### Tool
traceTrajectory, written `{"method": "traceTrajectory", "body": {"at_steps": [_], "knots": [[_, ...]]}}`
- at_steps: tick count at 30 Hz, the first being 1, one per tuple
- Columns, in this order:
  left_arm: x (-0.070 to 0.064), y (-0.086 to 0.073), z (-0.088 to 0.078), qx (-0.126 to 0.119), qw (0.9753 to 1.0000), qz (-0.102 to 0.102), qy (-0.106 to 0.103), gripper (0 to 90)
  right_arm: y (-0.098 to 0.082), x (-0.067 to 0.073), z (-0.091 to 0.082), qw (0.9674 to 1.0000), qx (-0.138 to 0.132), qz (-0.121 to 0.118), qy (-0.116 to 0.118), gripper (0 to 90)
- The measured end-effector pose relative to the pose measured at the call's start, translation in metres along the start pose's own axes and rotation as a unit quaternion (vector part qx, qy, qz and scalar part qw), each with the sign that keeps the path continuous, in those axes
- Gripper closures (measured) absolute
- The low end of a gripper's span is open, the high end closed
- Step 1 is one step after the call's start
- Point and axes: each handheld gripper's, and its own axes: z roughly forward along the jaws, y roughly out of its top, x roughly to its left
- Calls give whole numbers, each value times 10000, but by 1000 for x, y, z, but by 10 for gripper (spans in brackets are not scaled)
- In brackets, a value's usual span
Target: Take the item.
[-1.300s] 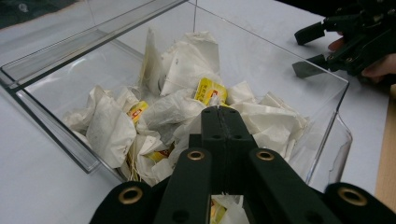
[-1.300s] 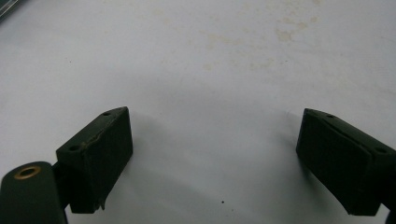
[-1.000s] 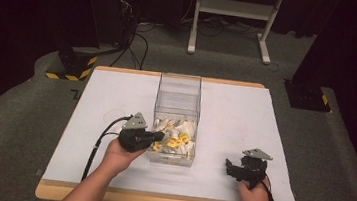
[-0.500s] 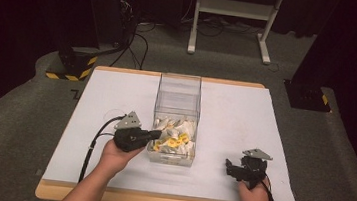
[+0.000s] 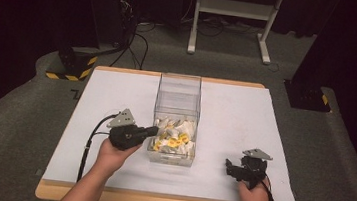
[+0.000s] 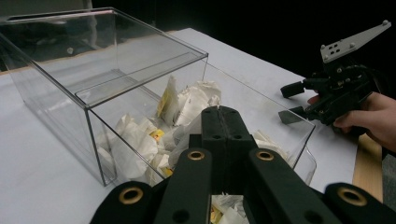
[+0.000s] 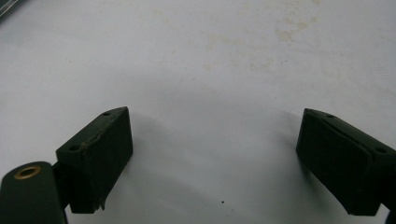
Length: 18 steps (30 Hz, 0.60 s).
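The clear plastic box [image 5: 177, 111] stands at the table's [image 5: 245, 112] centre, white and yellow wrappers [image 5: 172, 139] heaped at its 6 o'clock end. The left gripper [image 5: 154, 130] — jaws pressed together, empty — noses against the box's 9 o'clock wall. The right gripper [image 5: 230, 168] rests at 4 o'clock, jaws spread over bare table.

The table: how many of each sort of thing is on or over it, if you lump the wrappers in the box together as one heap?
Clear plastic box: 1
Heap of white and yellow wrappers: 1
Hand-held grippers: 2, left gripper, right gripper
Total: 4
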Motion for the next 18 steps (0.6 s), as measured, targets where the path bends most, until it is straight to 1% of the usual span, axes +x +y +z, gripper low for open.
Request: {"method": "traceTrajectory", "body": {"at_steps": [9, 18], "knots": [[4, 3, -9, -127, 9999, -39, 67, 900, 0, 0, 0, 10000, -4, 0, -5, 108], [10, 2, -16, -175, 9997, -101, 166, 900, 0, 0, 0, 10000, 1, 0, 0, 109]]}}
